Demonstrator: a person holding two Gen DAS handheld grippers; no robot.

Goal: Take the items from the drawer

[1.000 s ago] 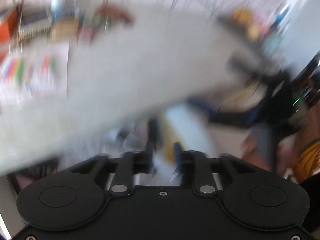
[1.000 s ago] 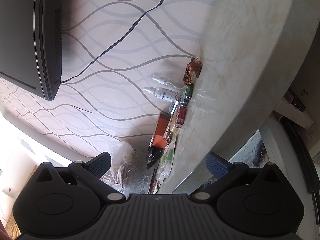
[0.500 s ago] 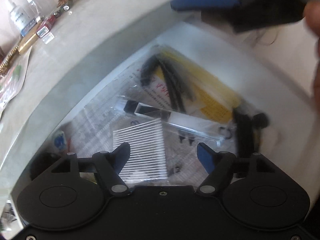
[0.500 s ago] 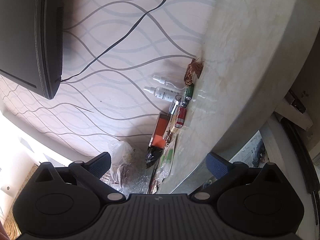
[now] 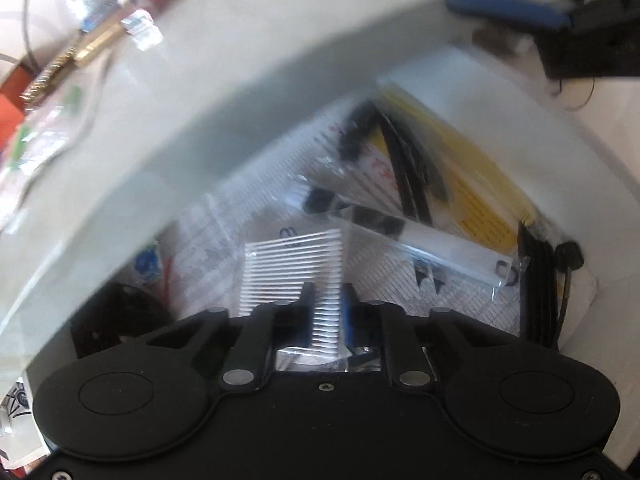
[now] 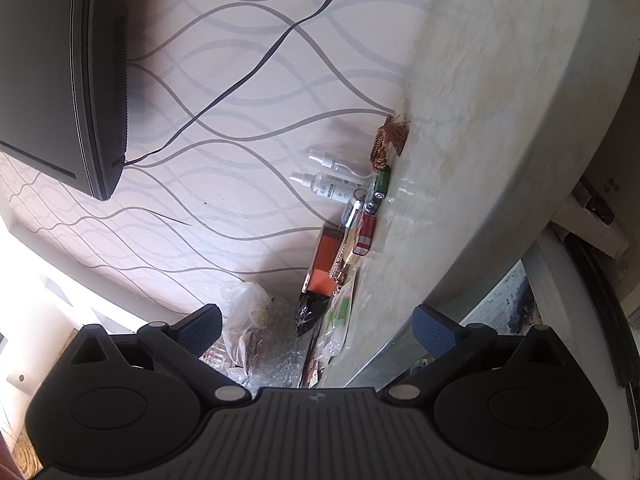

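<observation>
Left claw closing on the swab pack in the drawer.
Left wrist view: your left claw (image 5: 326, 312) has its jaws closing, nearly shut, with the swab pack (image 5: 294, 270) between the fingers, low in the open drawer (image 5: 600, 184). Get a firm pinch, then lift straight, clear of the countertop (image 5: 240, 80) edge above. Right wrist view: right claw (image 6: 318, 326) wide open, empty, drawer off to its right.

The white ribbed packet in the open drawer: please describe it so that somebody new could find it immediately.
Look under the pale countertop edge into the open drawer. Among clear bags there, the white ribbed packet lies nearest the left tool, whose jaws are closing around its lower end. Only it has fine parallel white ridges; the neighbours are a yellow sheet and black cables.
</observation>
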